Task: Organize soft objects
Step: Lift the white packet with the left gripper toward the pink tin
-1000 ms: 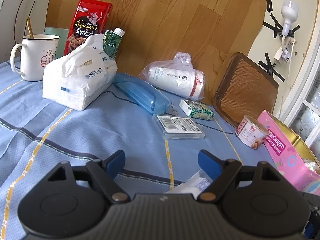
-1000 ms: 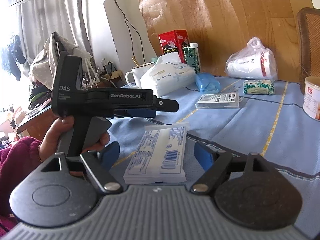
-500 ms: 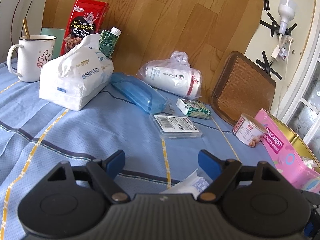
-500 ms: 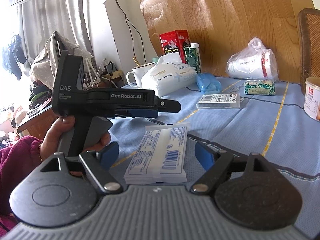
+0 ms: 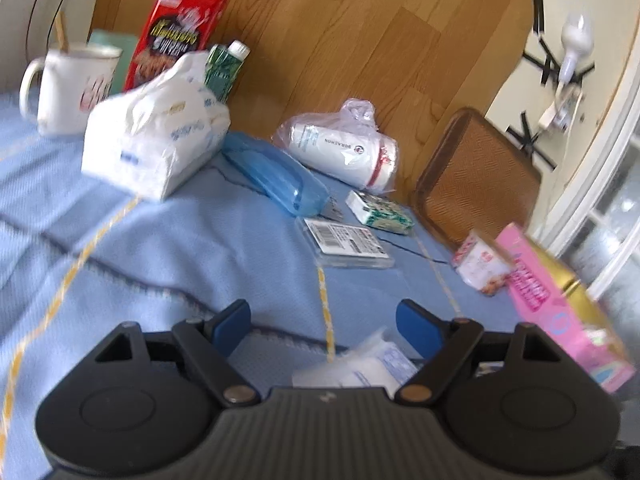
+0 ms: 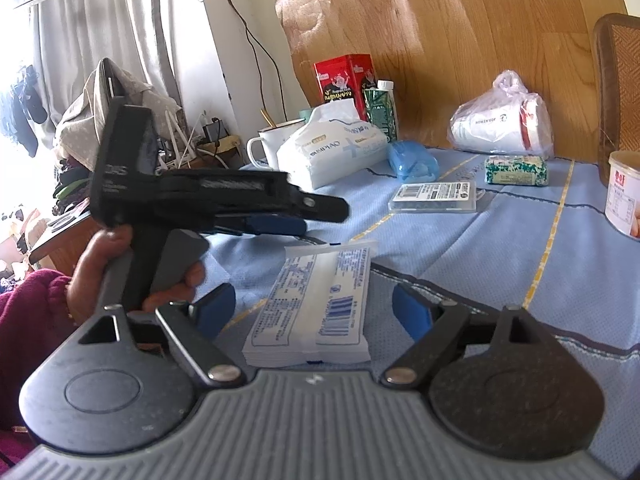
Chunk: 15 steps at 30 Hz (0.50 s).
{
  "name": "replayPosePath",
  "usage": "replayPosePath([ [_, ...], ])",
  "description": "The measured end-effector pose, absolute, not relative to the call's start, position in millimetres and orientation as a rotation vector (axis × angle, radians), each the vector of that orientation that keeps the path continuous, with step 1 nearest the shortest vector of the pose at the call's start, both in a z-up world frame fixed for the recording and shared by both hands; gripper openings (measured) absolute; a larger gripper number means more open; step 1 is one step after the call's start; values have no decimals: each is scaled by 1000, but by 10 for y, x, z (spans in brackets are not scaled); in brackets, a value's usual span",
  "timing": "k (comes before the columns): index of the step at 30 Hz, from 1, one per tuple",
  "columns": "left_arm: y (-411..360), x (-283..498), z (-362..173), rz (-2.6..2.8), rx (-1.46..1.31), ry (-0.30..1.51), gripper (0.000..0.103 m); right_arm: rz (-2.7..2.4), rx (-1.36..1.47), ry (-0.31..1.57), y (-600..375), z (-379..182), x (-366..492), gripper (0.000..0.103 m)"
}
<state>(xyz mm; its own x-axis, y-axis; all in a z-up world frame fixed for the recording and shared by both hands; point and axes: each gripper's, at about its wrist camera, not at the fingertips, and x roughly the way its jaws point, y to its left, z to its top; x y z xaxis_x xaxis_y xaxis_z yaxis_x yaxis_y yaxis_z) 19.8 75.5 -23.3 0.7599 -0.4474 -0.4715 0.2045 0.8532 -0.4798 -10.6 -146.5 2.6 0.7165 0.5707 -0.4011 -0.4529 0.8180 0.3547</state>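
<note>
A flat white packet with blue print (image 6: 316, 304) lies on the blue tablecloth between the open jaws of my right gripper (image 6: 314, 312), which touches nothing. Its corner also shows in the left wrist view (image 5: 360, 364), low by my left gripper (image 5: 326, 326), which is open and empty above the cloth. The left gripper also shows in the right wrist view (image 6: 276, 222), held by a hand to the left of the packet. A large white tissue pack (image 5: 156, 144) (image 6: 332, 148) sits at the far left of the table.
On the cloth lie a blue case (image 5: 276, 172), a clear barcode box (image 5: 344, 242), a green-white packet (image 5: 380, 210), bagged paper cups (image 5: 344, 148), a small tub (image 5: 480, 260) and a pink box (image 5: 560, 304). A mug (image 5: 68, 84), red tin (image 5: 176, 32) and woven tray (image 5: 476, 176) stand behind.
The left gripper has swung slightly, and its view is now blurred with the objects shifted a little. The right gripper and the packet between its jaws have stayed in place.
</note>
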Motion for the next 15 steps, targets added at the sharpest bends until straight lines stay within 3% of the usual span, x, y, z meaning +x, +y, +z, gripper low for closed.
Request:
replayPosePath([
  [11, 632, -276, -253, -459, -474, 702, 81, 584, 120, 633, -1236, -17, -24, 93],
  [13, 522, -283, -271, -496, -468, 710, 73, 574, 26, 630, -1101, -19, -75, 94],
  [15, 426, -293, -266, -471, -429, 692, 72, 552, -89, 622, -941, -37, -137, 91],
])
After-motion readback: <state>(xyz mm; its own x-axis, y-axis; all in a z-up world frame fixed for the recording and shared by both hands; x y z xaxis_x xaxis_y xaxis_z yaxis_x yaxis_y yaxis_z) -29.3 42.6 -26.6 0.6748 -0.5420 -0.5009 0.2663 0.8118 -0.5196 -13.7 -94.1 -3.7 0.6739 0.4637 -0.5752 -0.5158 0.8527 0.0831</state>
